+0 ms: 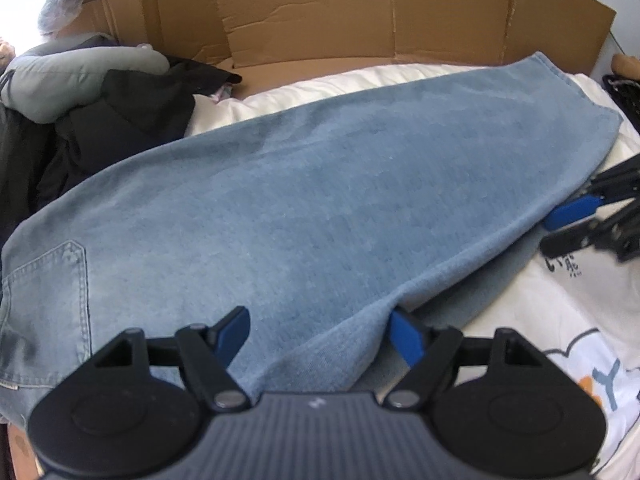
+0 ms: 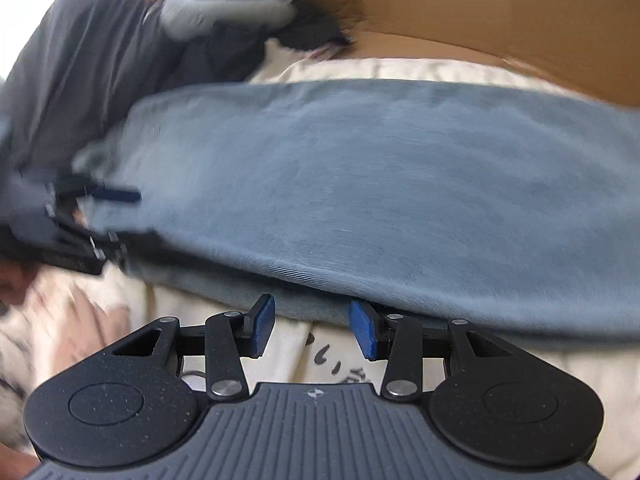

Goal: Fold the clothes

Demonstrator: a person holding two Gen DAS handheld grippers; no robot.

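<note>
Fingers [image 1: 234, 334] of our left gripper [image 1: 320, 332] stood wide apart over the jeans [image 1: 304, 200], pads clear of the denim. Our right gripper [image 2: 312, 326] was parted too, empty, at the jeans' near edge. We noted the jeans flat on white bedding [image 1: 520, 320], cardboard [image 1: 360, 20] behind.

One pair of blue jeans [image 1: 304, 200], with one back pocket [image 1: 44, 288] showing. Two grippers: left gripper [image 1: 320, 332], right gripper [image 2: 312, 328]. One cardboard sheet [image 1: 360, 16] (maybe several pieces, creased). One white printed bedcover [image 1: 560, 320]. One heap of dark clothes [image 1: 100, 120], count unclear.
</note>
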